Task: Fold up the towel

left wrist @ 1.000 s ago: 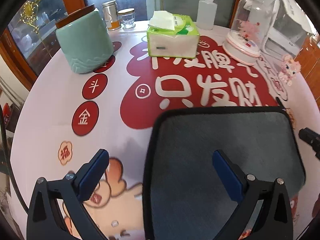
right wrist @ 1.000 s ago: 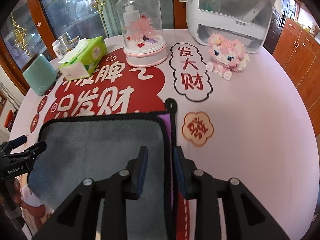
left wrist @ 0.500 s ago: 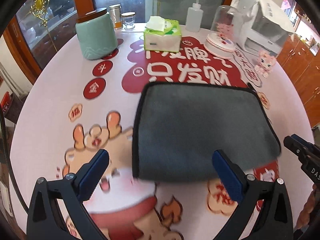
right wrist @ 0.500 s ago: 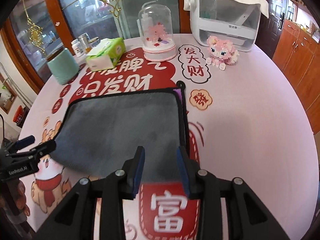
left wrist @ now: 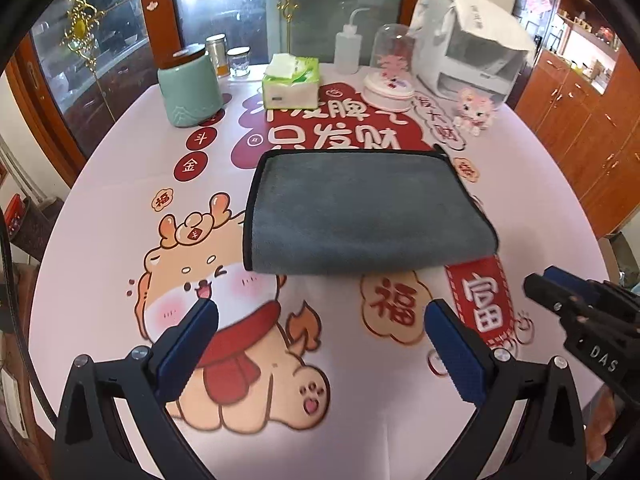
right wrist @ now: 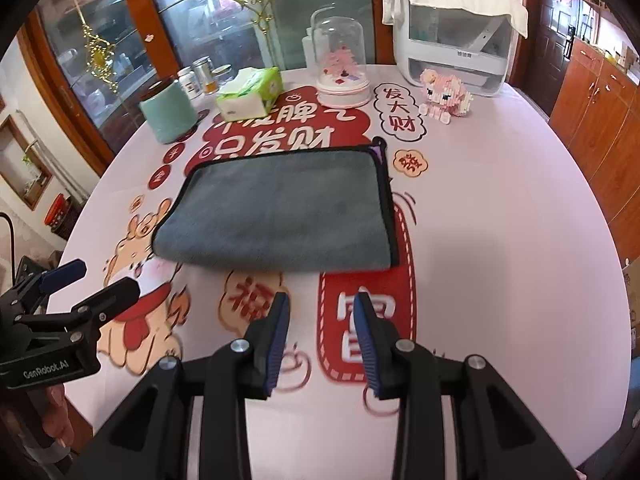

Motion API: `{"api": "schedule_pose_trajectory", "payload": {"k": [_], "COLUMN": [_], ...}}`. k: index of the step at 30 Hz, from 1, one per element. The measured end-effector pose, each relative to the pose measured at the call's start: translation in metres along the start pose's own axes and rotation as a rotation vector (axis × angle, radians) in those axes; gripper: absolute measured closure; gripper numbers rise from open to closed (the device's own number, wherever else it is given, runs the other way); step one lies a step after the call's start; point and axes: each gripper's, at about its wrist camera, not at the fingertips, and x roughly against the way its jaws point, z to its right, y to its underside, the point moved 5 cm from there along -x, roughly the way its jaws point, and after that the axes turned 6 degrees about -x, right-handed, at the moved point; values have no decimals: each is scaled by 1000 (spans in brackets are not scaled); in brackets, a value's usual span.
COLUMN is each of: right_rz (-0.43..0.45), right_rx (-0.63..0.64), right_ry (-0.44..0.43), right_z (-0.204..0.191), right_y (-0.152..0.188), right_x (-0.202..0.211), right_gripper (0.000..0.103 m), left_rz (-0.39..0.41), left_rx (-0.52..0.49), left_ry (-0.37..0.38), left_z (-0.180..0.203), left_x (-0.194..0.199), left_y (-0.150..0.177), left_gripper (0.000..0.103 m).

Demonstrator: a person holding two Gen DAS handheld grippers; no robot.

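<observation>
A grey towel [left wrist: 360, 208] with black trim lies folded flat on the round table, its fold toward me; it also shows in the right wrist view [right wrist: 280, 208]. A purple lining peeks out at its far right corner. My left gripper [left wrist: 320, 320] is open wide and empty, held back from the towel's near edge. My right gripper [right wrist: 322, 308] is open with a narrower gap and empty, just short of the towel's near right corner. Each gripper shows in the other's view: the right one [left wrist: 560, 292] and the left one [right wrist: 100, 280].
On the printed tablecloth [left wrist: 120, 184] at the back stand a green jar [left wrist: 190, 88], a tissue box [left wrist: 290, 86], a squeeze bottle [left wrist: 346, 50], a glass dome [left wrist: 390, 70], a white appliance [left wrist: 468, 44] and a pink brick toy [left wrist: 474, 110]. Wooden cabinets stand at the right.
Both grippers have pulled back from the towel toward me and risen. The right gripper has let go of the towel's right edge and opened. The towel now lies folded and still.
</observation>
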Motion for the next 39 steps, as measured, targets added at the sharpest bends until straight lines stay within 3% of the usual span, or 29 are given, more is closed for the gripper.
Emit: {"api": "schedule_pose_trajectory", "payload": {"k": [11,16,24,39], "right_rz": [42,70,67,106], "right_rx": [13,-11,-42,-73], "right_ry": [14,19,5,58], "right_z": [-8,-11,-17,-15], "right_y": [19,30,48,63], "right_x": [42,63,92,132], "right_gripper": [69,52,51,49], "left_rz": [56,75,73,77], "left_rx": [10,30,48,30], "left_ry": [-15,-17,-24,-32], "left_z": [-3,-6,-2,25], "left_x": [52,72,102,142], "left_y": [15,23,42,67], "left_gripper": [1,1,1,1]}}
